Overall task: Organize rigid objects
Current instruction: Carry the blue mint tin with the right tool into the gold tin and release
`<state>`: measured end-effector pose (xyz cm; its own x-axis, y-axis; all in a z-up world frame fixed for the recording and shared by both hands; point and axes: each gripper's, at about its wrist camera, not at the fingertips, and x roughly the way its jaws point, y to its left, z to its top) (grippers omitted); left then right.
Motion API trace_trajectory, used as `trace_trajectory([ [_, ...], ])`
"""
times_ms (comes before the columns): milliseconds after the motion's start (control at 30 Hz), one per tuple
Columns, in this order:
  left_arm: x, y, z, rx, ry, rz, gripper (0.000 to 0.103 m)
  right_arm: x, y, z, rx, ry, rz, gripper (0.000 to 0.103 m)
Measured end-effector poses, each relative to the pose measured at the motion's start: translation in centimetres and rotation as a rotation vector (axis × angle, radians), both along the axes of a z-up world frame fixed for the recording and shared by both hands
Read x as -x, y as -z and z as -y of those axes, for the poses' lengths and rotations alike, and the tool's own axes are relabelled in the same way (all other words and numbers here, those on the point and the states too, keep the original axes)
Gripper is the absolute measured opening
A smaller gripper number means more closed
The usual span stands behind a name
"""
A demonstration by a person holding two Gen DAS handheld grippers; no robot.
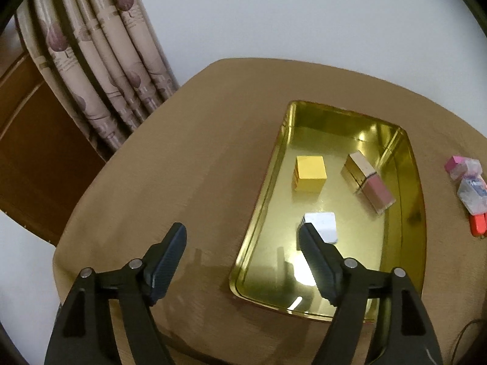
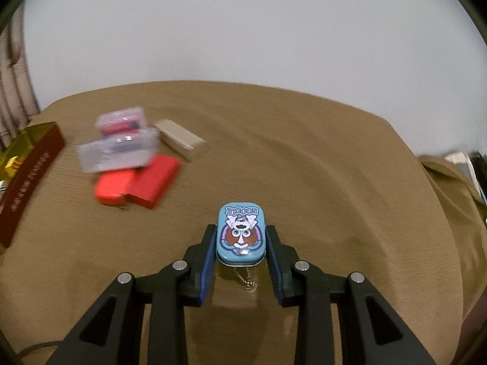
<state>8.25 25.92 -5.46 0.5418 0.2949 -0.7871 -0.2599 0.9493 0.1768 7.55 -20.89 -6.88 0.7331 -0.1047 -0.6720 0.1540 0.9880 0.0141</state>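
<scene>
The left tool [image 1: 242,237] stands spread wide with nothing between its jaws, one finger over the gold tray [image 1: 409,164] — inside lie a yellow box [image 1: 310,174], a pink-and-gold box [image 1: 369,182] and a white box [image 1: 324,223]. The right tool [image 2: 242,245] is clenched on a blue tin [image 2: 242,234] above the brown tabletop [image 2: 304,158] — red boxes [image 2: 137,184] and clear cases [image 2: 120,144] lie well apart to its left.

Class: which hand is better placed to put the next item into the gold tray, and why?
Right. The right gripper is already shut on the blue tin; the left gripper stands open and empty by the gold tray.
</scene>
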Motion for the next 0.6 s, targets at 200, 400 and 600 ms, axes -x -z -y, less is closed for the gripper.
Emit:
trace_trajectory([
  [200, -0.2, 0.1, -0.9, 0.040, -0.026, 0.010, 0.079, -1.1, -2.5, -6.1, 0.002, -0.150, 0.034, 0.031],
  [400, -0.3, -0.1, -1.9, 0.059, -0.070, 0.016, 0.080, -2.5, -4.3, -14.4, -0.007, -0.343, 0.054, 0.031],
  [600, -0.3, -0.2, -3.8, 0.137, -0.121, 0.028, 0.080, -3.5, -6.0, -22.1, -0.023, -0.510, 0.068, 0.031],
])
